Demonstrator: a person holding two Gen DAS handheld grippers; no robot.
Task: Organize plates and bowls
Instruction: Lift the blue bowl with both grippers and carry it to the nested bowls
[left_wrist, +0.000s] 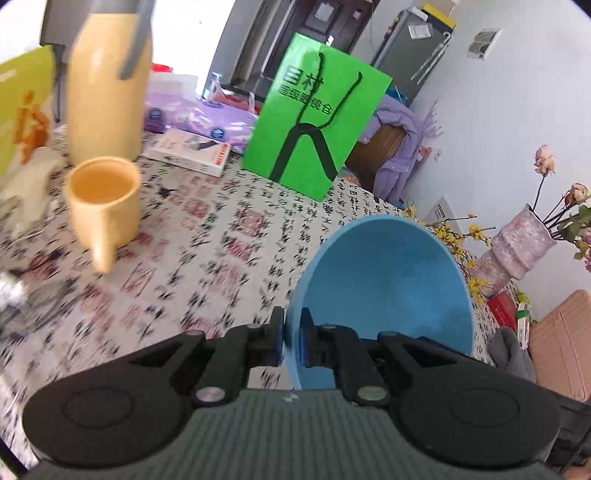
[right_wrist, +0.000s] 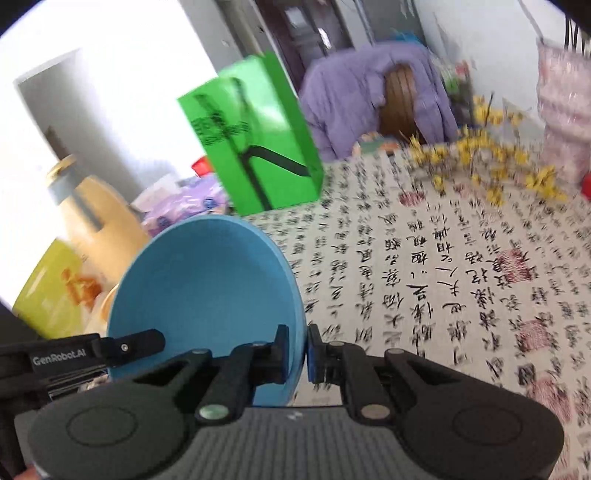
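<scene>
A single blue bowl (left_wrist: 388, 280) hangs tilted above the calligraphy-print tablecloth (left_wrist: 221, 229), held from both sides. My left gripper (left_wrist: 292, 332) is shut on its left rim, one pad inside and one outside the wall. In the right wrist view the same blue bowl (right_wrist: 207, 288) opens toward the camera, and my right gripper (right_wrist: 306, 345) is shut on its right rim. A black finger of the left gripper (right_wrist: 136, 340) shows at the bowl's lower left edge. No plates are in view.
A yellow mug (left_wrist: 105, 206) and a tall yellow thermos jug (left_wrist: 107, 92) stand at the left. A green paper bag (left_wrist: 317, 122) is upright at the back, a book (left_wrist: 192, 153) beside it. A pink vase (left_wrist: 517, 247) with flowers and yellow blossom sprigs (right_wrist: 487, 166) occupy the right.
</scene>
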